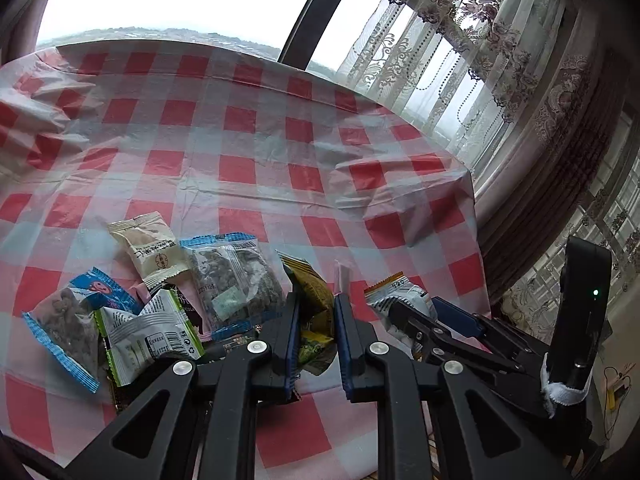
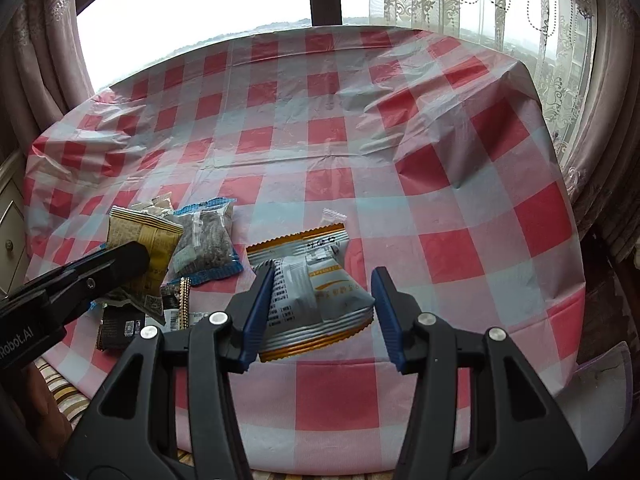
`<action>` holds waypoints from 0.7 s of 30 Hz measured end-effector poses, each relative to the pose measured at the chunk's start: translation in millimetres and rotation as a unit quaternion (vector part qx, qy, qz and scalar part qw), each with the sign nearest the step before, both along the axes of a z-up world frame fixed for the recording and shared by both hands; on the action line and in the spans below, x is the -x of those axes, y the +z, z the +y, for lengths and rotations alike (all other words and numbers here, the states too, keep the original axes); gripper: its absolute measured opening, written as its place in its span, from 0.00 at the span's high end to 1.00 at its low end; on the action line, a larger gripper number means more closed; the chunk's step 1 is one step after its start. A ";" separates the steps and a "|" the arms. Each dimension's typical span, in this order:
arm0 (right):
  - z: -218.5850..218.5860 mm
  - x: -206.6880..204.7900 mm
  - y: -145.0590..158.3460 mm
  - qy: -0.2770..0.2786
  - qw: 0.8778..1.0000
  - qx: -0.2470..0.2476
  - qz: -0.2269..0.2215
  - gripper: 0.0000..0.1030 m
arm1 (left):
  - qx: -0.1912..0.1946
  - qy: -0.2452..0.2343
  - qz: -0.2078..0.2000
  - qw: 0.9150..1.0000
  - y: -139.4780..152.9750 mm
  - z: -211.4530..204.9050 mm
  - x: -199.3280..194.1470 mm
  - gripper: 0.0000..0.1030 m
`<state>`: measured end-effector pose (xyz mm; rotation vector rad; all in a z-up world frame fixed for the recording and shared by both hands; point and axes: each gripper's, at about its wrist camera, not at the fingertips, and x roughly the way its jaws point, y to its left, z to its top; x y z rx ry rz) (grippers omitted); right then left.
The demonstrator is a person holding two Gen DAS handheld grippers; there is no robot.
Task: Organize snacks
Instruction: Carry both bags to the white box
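My left gripper (image 1: 318, 300) is shut on a yellow snack packet (image 1: 312, 300) and holds it beside a pile of packets. The pile has a cream packet (image 1: 150, 252), a clear blue-edged packet (image 1: 232, 280), a second blue packet (image 1: 76, 320) and a green-and-silver one (image 1: 148, 336). My right gripper (image 2: 322, 280) is open around a silver-and-orange packet (image 2: 316, 296) that lies on the checked tablecloth (image 2: 400, 200). That packet also shows in the left wrist view (image 1: 396, 296). The left gripper with the yellow packet (image 2: 144, 248) shows at the left of the right wrist view.
The red-and-white checked cloth (image 1: 280, 140) covers the table. Its far and right edges drop off toward the window and lace curtains (image 1: 500, 60). A dark brown packet (image 2: 120, 328) lies at the near left edge. A drawer unit (image 2: 8, 232) stands at the left.
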<state>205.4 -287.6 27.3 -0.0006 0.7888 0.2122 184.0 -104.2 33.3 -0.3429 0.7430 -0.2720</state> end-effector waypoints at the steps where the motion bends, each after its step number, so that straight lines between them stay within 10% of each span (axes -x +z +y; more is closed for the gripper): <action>1: -4.6 2.3 0.4 -0.003 1.000 0.000 0.000 0.48 | -0.001 -0.006 0.001 1.000 0.5 -4.8 1.4 0.83; 21: -139.1 55.7 0.3 -0.116 0.993 0.008 0.009 0.48 | -0.001 -0.136 0.032 0.990 5.8 -116.5 20.1 0.83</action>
